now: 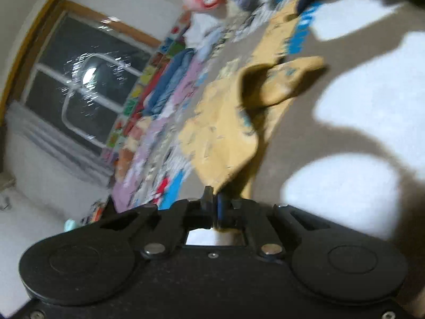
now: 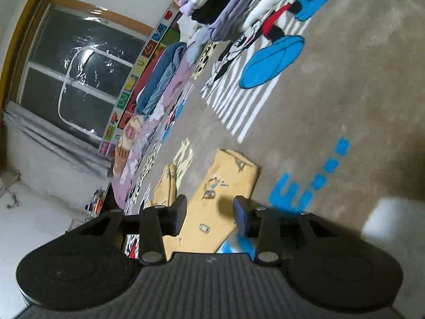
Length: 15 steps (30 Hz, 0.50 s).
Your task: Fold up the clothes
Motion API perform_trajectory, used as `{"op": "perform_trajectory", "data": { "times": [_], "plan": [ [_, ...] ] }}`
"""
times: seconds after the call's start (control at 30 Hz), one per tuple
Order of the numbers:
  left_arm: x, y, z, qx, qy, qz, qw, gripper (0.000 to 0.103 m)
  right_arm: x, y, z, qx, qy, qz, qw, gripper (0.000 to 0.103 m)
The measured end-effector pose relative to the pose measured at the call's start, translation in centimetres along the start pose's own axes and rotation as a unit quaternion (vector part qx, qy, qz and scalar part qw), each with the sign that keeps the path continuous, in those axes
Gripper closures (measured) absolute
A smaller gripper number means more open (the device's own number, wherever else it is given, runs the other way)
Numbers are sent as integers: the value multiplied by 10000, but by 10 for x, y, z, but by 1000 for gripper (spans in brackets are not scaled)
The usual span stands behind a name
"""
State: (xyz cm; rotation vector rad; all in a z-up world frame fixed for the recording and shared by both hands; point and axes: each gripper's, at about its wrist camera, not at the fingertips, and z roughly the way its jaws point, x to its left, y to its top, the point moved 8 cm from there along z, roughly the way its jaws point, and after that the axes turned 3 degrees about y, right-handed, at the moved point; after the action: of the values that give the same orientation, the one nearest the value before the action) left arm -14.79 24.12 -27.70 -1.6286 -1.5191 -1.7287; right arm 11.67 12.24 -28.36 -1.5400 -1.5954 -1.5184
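Note:
A yellow printed garment stretches away from my left gripper, which is shut on its near corner; a sleeve or leg of it sticks out to the right, and the view is blurred. In the right wrist view the same yellow garment lies partly folded on the grey cartoon-print bedcover. Right above its near end, my right gripper stands open with nothing between its fingers.
A pile of folded clothes sits at the far end of the bed. Blue and lilac bedding lies along the bed's left edge, beside a dark window. Bright patches and dark shadows fall on the cover at right.

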Motion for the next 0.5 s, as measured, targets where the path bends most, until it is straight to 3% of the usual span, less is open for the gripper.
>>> {"op": "perform_trajectory", "data": {
  "times": [0.1, 0.37, 0.43, 0.5],
  "plan": [
    [-3, -5, -4, 78, -237, 37, 9997, 102, -3, 3, 8, -28, -351, -459, 9983, 103],
    [-11, -9, -9, 278, -339, 13, 9990, 103, -7, 3, 5, -141, -368, -401, 9984, 102],
    [-11, -7, -12, 254, -454, -102, 9986, 103, -7, 2, -4, -180, -347, -349, 9986, 94],
    [-2, -7, -16, 288, -829, -312, 9957, 103, -6, 0, -5, -121, -304, -261, 9991, 84]
  ]
}}
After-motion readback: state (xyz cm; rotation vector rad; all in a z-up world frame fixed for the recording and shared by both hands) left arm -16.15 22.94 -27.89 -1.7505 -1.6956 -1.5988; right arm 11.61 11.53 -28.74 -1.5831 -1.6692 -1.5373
